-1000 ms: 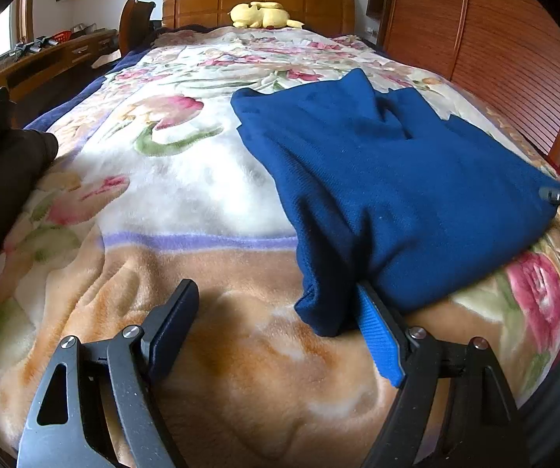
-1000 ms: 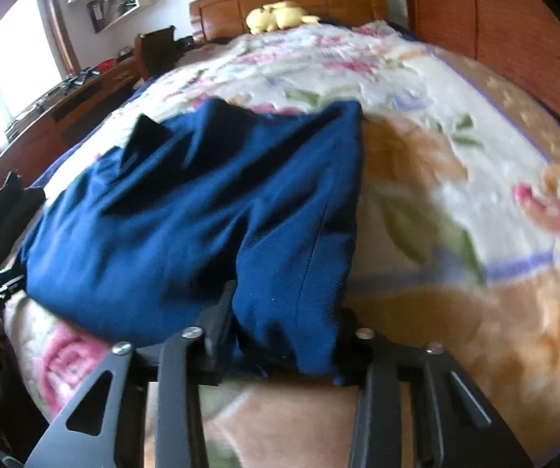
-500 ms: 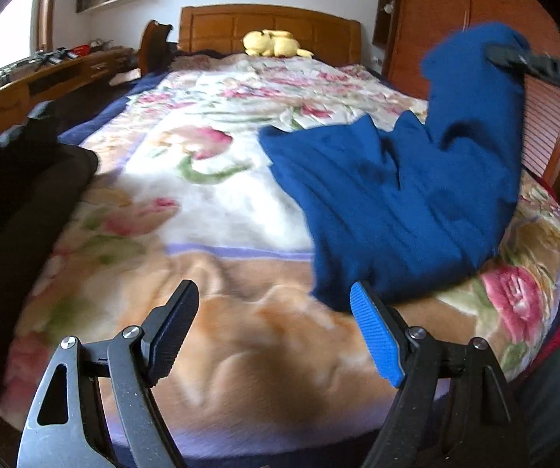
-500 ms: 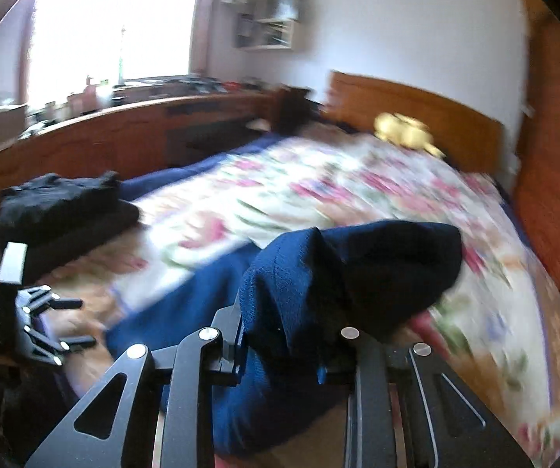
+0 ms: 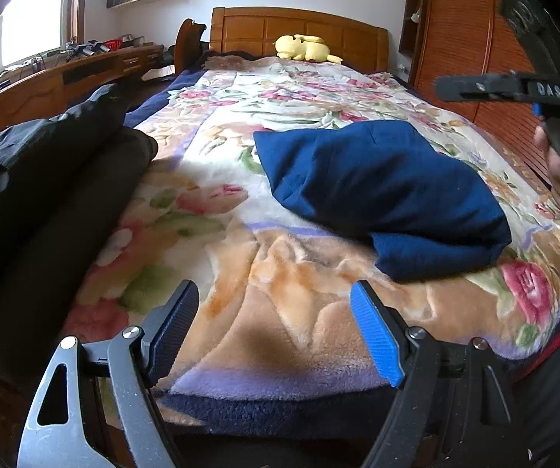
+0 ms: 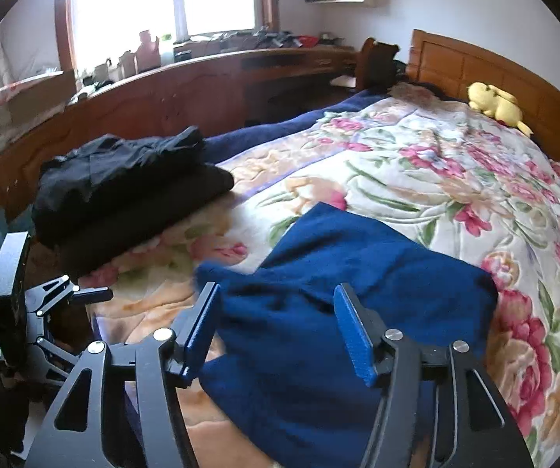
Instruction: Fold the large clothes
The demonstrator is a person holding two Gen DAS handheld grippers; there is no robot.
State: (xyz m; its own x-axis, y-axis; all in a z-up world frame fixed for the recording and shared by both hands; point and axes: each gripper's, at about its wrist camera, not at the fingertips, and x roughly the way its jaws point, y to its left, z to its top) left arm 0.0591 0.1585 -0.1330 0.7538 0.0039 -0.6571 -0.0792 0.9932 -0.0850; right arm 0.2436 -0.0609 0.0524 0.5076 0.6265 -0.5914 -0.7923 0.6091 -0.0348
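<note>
A dark blue garment [image 5: 381,191] lies folded in a thick bundle on the floral blanket [image 5: 287,89] near the foot of the bed; it also shows in the right wrist view [image 6: 358,292]. My left gripper [image 5: 276,323] is open and empty, held low over the foot edge, short of the garment. My right gripper [image 6: 280,323] is open just above the garment's near edge, with nothing between its pads. The right gripper also shows in the left wrist view [image 5: 514,87], high at the right.
A stack of folded black clothes [image 6: 123,187] sits on the bed's left edge, also in the left wrist view [image 5: 45,179]. A yellow plush toy [image 5: 305,47] lies by the wooden headboard [image 5: 299,31]. A wooden desk [image 6: 201,78] runs along the left; a wooden wardrobe [image 5: 463,39] stands on the right.
My right gripper lifted the garment's edge, carried it over onto the rest, and let go; it is now open. The garment now lies folded over. My left gripper drew back, still open.
</note>
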